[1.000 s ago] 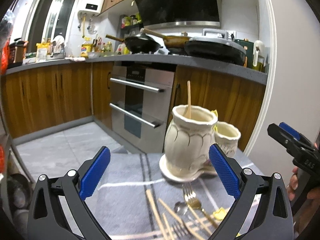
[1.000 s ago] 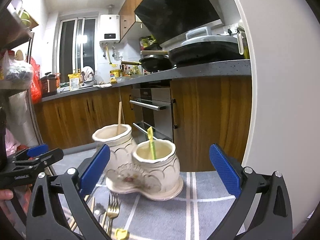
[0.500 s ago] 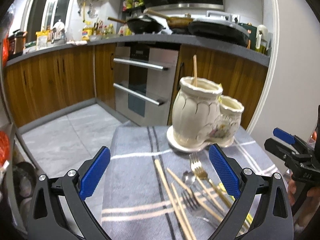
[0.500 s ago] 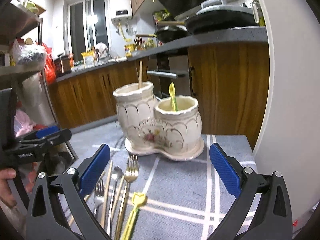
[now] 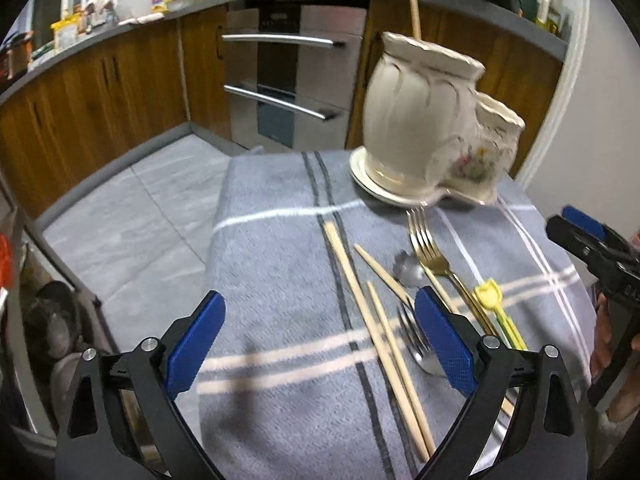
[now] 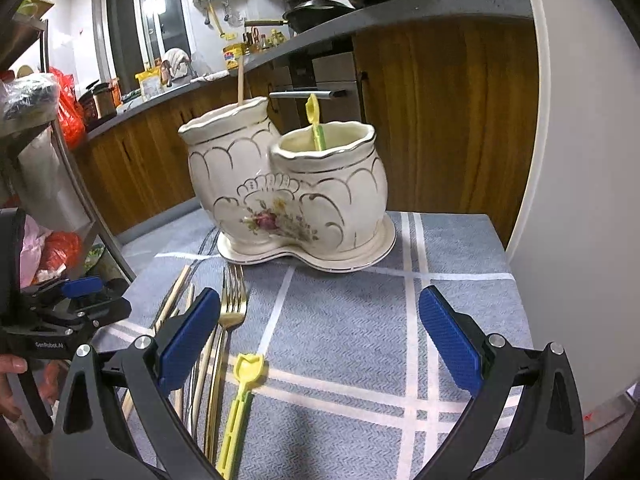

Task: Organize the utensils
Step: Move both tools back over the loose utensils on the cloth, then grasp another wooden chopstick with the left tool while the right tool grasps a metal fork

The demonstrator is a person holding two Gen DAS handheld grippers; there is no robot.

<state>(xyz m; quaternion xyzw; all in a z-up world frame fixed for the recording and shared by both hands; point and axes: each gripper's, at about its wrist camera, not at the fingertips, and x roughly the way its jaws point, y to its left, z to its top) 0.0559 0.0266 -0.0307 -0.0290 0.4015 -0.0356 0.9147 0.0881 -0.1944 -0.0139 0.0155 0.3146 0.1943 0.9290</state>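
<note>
The left tongs [image 5: 316, 344] are found spread wide with nothing between the blue pads [image 5: 195, 344], held above the near part of the surface [image 5: 280, 264], which is covered by a grey cloth with pale and dark stripes. The right tongs [image 6: 320, 340] are likewise spread wide and empty, held over the near right part of the same cloth.

In the left wrist view, loose utensils are noted lying on the cloth just beyond and beside the right pad. Wooden chopsticks [image 5: 360, 300] lie lengthwise, one long stick to the left and shorter ones beside it. A gold fork [image 5: 430, 248] lies with its tines toward the holder, next to a silver spoon [image 5: 408, 270]. A silver fork [image 5: 412, 336] is partly hidden behind the pad. A yellow plastic utensil [image 5: 494, 306] lies to the right of the gold fork.

At the far side a cream ceramic holder [image 6: 288, 188] with two compartments stands upright on its own base. One chopstick [image 6: 241, 82] is seen standing in the taller left compartment, and a yellow-green utensil [image 6: 316, 124] in the lower right one.

Wooden kitchen cabinets [image 5: 100, 92] and an oven [image 5: 288, 80] are recorded beyond the surface.
</note>
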